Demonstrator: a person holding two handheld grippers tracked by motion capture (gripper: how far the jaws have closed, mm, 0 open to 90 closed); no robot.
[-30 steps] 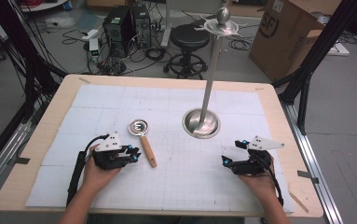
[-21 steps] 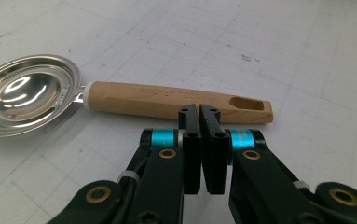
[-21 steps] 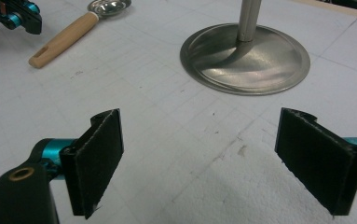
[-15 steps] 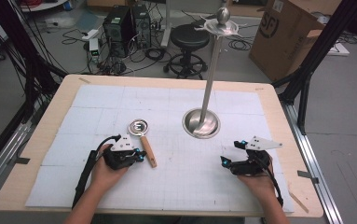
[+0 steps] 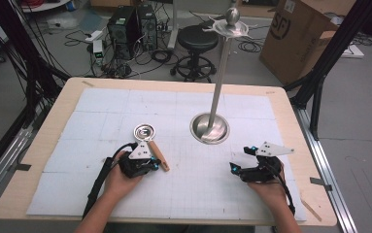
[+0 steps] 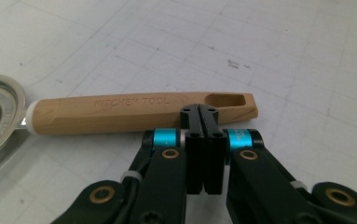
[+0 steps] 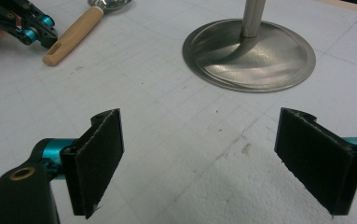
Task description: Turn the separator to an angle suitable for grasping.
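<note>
White gridded matting covers the wooden table (image 5: 290, 104) we look down on, with cables, a stool and a cardboard box on the floor beyond it. Our left hand (image 5: 120, 177) reaches in from the near edge, forearm angled slightly inward, holding the left gripper (image 6: 203, 112) low and nearly level over the mat; its jaws have just closed and now stand pressed together with nothing between them. Just ahead of their tips lies the wooden-handled scoop (image 6: 139, 113), its handle crosswise to the jaws and its metal bowl off to their left; the tips seem to meet the handle near its slotted end, though we cannot be sure they touch. Our right hand (image 5: 266, 187) rests the right gripper (image 7: 220, 158) on the mat, jaws wide apart, with the steel stand (image 7: 260, 51) ahead of them.
</note>
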